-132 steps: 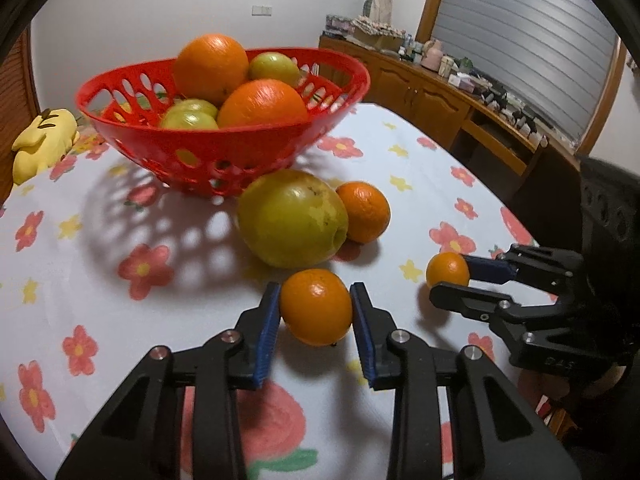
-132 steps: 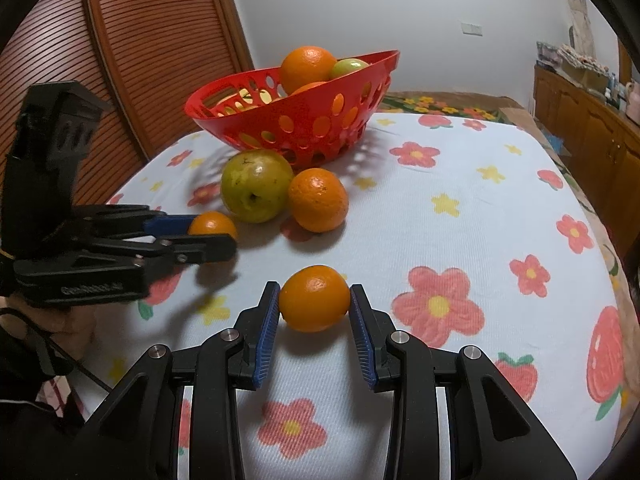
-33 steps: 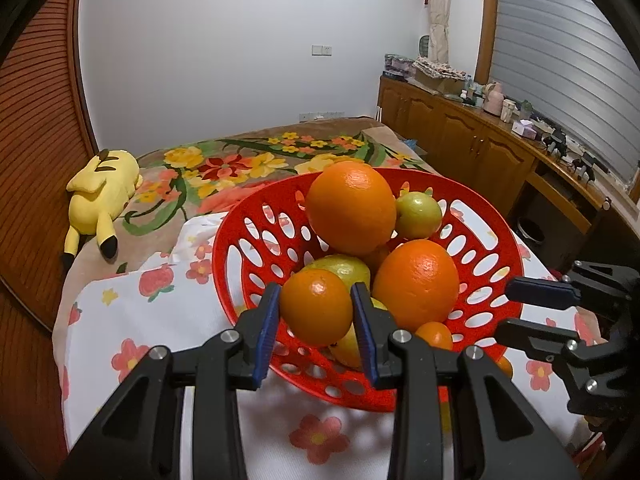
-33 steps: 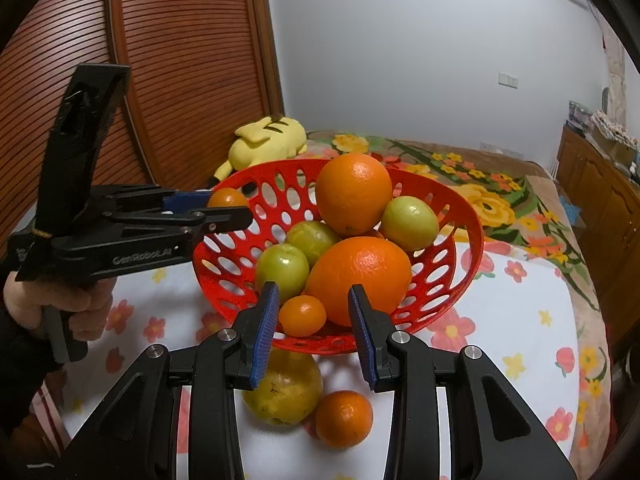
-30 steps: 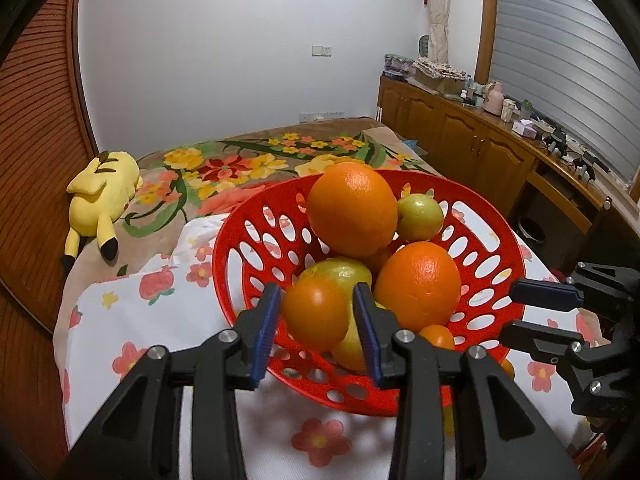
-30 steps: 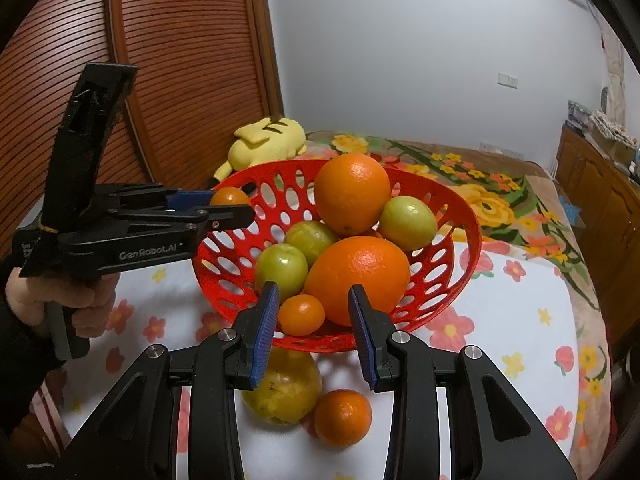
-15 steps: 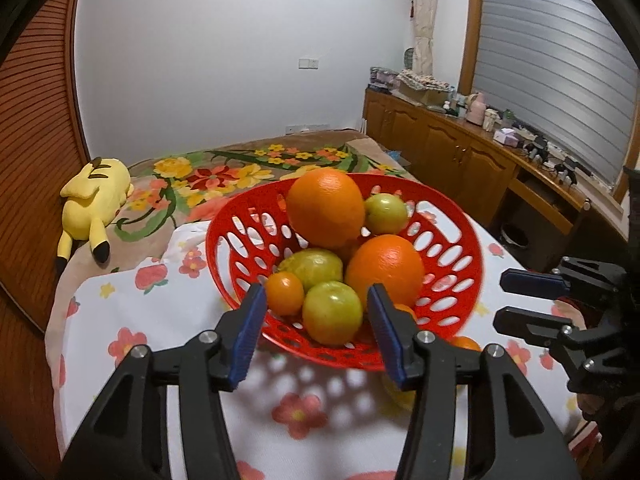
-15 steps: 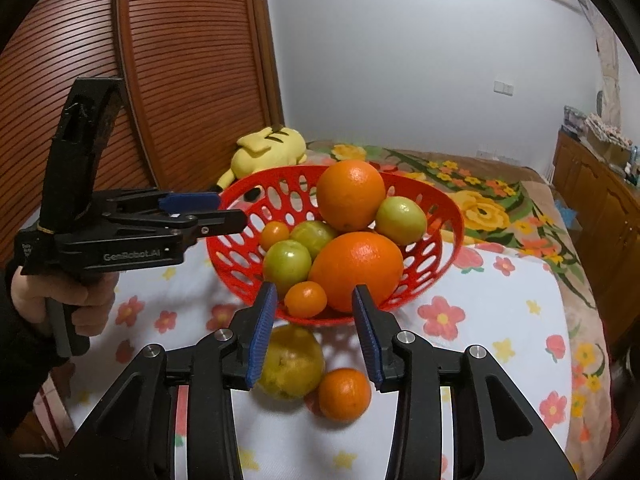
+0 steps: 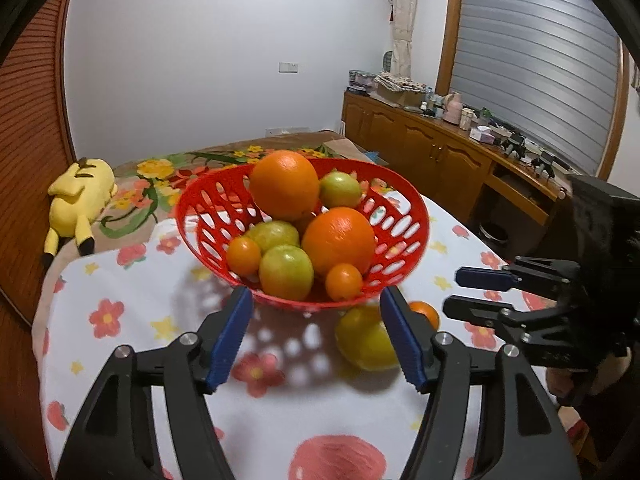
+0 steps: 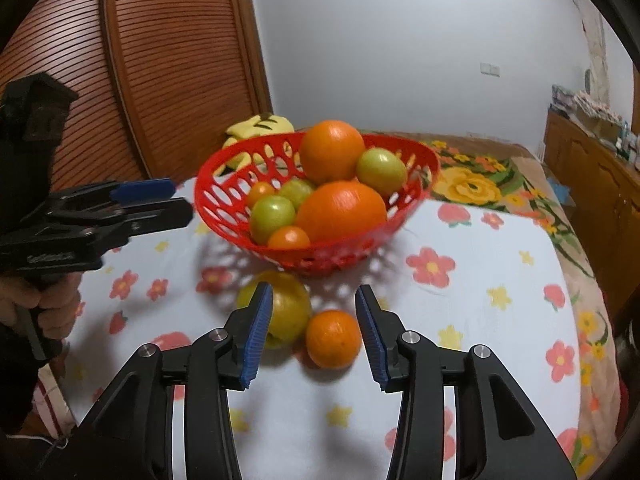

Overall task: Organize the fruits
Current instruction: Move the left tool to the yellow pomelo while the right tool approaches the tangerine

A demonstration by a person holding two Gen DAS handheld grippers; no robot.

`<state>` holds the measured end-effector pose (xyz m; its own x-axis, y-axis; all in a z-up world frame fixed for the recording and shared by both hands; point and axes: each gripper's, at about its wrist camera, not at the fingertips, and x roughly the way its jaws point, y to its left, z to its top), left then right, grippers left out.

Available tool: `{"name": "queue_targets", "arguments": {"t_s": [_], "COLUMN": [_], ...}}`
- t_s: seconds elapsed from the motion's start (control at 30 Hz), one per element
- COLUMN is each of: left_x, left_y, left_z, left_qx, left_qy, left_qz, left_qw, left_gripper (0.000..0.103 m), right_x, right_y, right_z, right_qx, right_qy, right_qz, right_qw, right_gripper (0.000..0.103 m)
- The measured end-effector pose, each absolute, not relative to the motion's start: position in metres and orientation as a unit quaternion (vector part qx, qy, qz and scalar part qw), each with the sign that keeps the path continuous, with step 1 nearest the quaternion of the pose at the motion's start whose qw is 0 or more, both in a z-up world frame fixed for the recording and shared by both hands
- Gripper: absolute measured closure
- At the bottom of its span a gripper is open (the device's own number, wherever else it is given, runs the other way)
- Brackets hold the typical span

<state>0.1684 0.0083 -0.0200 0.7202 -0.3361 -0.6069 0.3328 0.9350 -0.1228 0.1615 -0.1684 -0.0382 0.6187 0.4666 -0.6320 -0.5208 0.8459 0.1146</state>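
Fruits fill the red basket [image 9: 404,216] on the table [image 9: 132,292]: two big oranges, four green fruits and two small oranges sit inside, heaped above the rim. On the cloth just in front of the basket lie a yellow-green fruit [image 10: 290,310] and a loose orange [image 10: 333,338], side by side and touching or nearly so.

No brand or label reads clearly; the print on the left gripper's side is too blurred to make out.

The table wears a white cloth with red flowers, yellow stars and strawberries. Behind it a floral bedspread [image 9: 168,172], a plain white wall, brown slatted doors [image 10: 168,60] and a wooden sideboard [image 9: 432,148] cluttered with small items under a grey shutter. A yellow plush toy [image 9: 80,196] lies on the bedspread.

Left gripper [image 9: 316,336] is released, jaws just been opening, nothing between them, the basket's near wall ahead. Right gripper [image 10: 314,334] is released too, jaws just been opening, empty; the loose orange shows through the gap, untouched. A hand [image 10: 52,308] grips the left handle.
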Motion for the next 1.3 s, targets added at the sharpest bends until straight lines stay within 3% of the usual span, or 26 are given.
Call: {"name": "queue_targets", "arguments": {"t_s": [0.87, 1.3], "left_x": [0.16, 0.174], "left_y": [-0.006, -0.026], "left_z": [-0.043, -0.059], "left_qx": [-0.014, -0.026], "left_qy": [0.349, 0.381], "left_qz": [-0.197, -0.216], "left_qw": [0.916, 0.899], "left_gripper": [0.037, 0.037], "right_x": [0.178, 0.17], "right_y": [-0.17, -0.18], "right_z": [-0.085, -0.087], "right_qx": [-0.031, -0.034], "right_qy": [0.396, 0.394], "right_qz": [0.275, 0.277], "right_qw": [0.875, 0.876], "right_gripper": [0.059, 0.065]}}
